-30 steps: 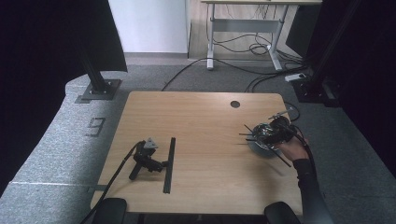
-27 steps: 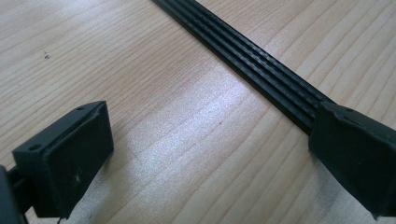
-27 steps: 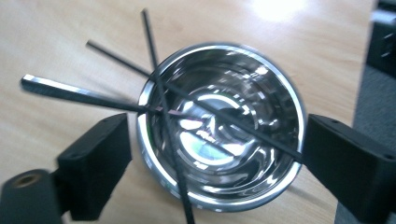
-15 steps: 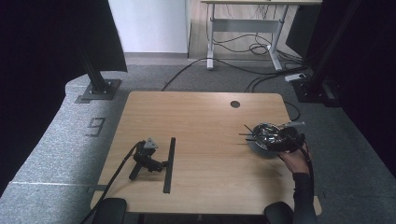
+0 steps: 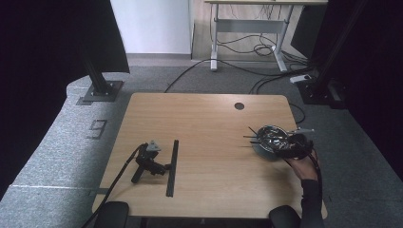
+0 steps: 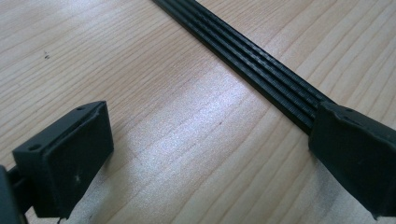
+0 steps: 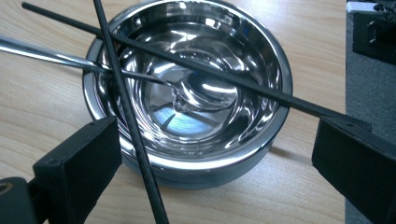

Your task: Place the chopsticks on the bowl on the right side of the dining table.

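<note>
A steel bowl (image 7: 261, 56) stands near the table's right edge (image 5: 266, 135). A steel spoon (image 7: 205, 93) lies in it, and two black chopsticks (image 7: 126, 107) cross over its rim, their ends pointing left. A hand holds my right gripper (image 5: 278, 145) just behind the bowl. Its jaws have just been opening and now stand wide (image 7: 217, 161), pads touching nothing, with the bowl ahead of them. My left gripper (image 5: 159, 166) lies on the table at the near left, jaws open (image 6: 205, 149) and empty. A long black ribbed strip (image 6: 261, 74) runs past its right jaw.
The wooden table (image 5: 204, 118) has a round cable hole (image 5: 239, 106) at the back right. The black strip (image 5: 172, 166) lies lengthwise beside the left gripper, whose cable (image 5: 116, 180) trails off the near edge. Grey floor lies just right of the bowl (image 7: 369, 93).
The right hand and its gripper have come down and a little toward the near edge, beside the bowl. The left gripper and the strip have not moved.
</note>
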